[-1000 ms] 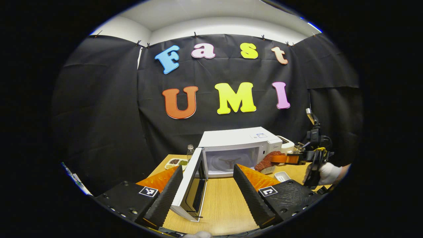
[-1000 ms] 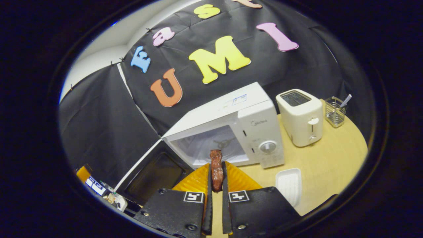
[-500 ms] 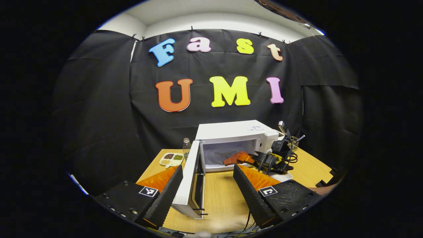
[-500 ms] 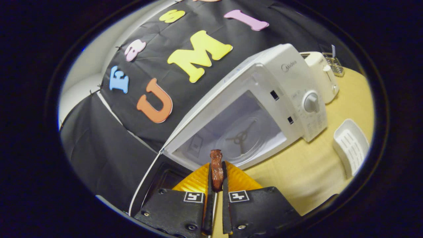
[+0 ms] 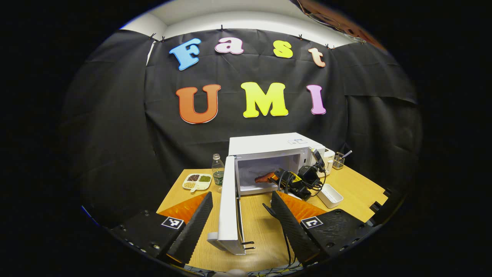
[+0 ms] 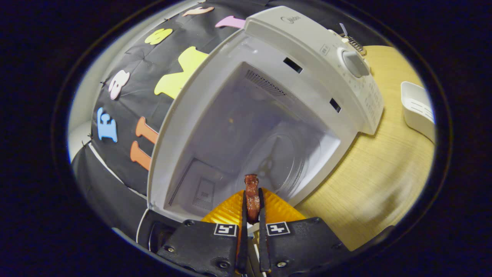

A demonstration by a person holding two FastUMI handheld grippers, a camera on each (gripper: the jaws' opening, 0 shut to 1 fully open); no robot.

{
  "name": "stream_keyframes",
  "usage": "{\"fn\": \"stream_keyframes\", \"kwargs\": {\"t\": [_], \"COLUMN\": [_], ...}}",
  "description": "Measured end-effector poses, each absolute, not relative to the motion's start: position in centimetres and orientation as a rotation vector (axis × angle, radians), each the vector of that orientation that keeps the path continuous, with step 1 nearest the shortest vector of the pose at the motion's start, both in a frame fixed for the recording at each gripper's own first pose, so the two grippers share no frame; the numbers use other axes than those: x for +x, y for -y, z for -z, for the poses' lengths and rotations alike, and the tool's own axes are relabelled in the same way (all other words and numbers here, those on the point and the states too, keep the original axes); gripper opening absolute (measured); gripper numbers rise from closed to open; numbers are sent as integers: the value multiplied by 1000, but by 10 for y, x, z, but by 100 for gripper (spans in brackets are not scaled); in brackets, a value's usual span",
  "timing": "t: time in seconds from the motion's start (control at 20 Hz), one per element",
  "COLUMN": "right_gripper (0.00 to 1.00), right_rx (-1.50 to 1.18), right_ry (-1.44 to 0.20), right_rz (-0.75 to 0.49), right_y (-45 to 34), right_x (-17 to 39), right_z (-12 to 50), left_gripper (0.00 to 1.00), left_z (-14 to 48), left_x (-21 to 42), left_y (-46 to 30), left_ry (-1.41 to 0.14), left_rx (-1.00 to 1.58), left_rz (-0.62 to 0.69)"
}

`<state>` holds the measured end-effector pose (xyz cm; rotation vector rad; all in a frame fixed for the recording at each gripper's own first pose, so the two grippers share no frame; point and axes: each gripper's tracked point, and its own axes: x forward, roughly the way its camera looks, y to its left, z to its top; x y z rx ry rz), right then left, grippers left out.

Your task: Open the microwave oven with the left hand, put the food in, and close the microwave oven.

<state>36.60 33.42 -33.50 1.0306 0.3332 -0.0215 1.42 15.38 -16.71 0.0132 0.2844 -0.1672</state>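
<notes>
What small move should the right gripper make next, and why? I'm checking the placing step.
Probably ease forward and down, then open. The right gripper is shut on the reddish-brown piece of food at the mouth of the white microwave oven; its round glass turntable lies just ahead, and the white door stands open.

The microwave oven (image 5: 275, 147) is white, its cavity (image 6: 246, 127) pale grey; the food (image 6: 251, 196) looks reddish-brown; the table (image 6: 380, 169) is light wood-grain.
</notes>
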Motion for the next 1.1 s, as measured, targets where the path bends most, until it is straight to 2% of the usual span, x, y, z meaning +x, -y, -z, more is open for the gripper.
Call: {"fn": "stream_keyframes", "kwargs": {"t": [0.25, 0.55, 0.6, 0.65, 0.7, 0.75, 0.8, 0.85, 0.9, 1.0, 1.05, 1.1], "right_gripper": [14, 17, 8, 21, 15, 19, 34, 29, 35, 68, 72, 82], "right_rx": [1002, 834, 816, 793, 783, 748, 697, 638, 580, 519, 474, 437], "right_ry": [-313, -276, -281, -288, -289, -300, -304, -315, -329, -312, -301, -286], "right_rz": [62, 75, 87, 103, 107, 119, 132, 141, 142, 151, 163, 165], "right_y": [-341, -342, -340, -335, -333, -332, -327, -322, -317, -306, -301, -298], "right_x": [391, 400, 401, 401, 402, 399, 398, 396, 395, 392, 390, 389], "right_z": [343, 338, 340, 345, 345, 347, 348, 350, 355, 353, 348, 340], "left_gripper": [95, 95, 95, 94, 95, 95, 95, 95, 95, 94, 94, 95], "left_z": [168, 167, 167, 167, 166, 168, 168, 168, 168, 168, 168, 168], "left_x": [18, 18, 17, 17, 17, 16, 16, 17, 16, 17, 18, 18], "left_y": [-165, -169, -169, -169, -169, -169, -169, -168, -167, -166, -166, -164], "left_ry": [-276, -267, -265, -263, -262, -264, -264, -265, -265, -259, -260, -259], "left_rx": [24, 14, 17, 21, 22, 20, 19, 17, 12, 8, 7, 6], "left_rz": [171, 172, 171, 170, 168, 170, 168, 167, 168, 165, 165, 166]}}
